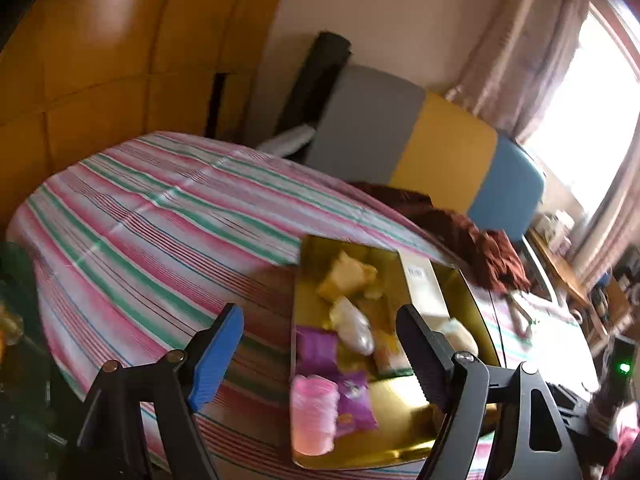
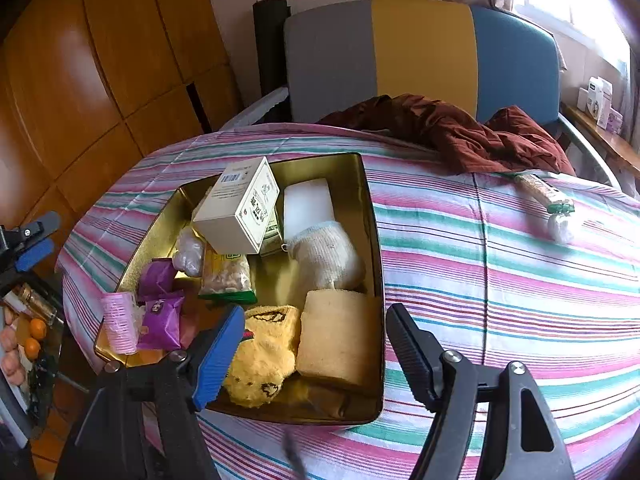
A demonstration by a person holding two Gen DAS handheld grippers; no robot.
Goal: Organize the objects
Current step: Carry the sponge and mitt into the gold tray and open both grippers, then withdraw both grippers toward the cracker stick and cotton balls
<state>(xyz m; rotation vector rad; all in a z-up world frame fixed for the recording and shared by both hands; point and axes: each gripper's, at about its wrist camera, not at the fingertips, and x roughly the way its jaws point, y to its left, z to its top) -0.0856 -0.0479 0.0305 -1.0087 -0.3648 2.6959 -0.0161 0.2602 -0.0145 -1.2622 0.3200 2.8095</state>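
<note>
Gold tin (image 2: 372, 240) | white box (image 2: 240, 208) barcode, print perhaps Chinese | left gripper (image 1: 320, 344), right gripper (image 2: 316, 344) fingers apart, empty

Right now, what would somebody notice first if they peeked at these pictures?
Probably the shiny gold metal tin in the middle of the pink-and-green striped tablecloth, stuffed with a fluffy yellow sock, purple snack packets and a white cardboard box. Behind it, a crumpled dark red garment lies at the table's far edge.
</note>
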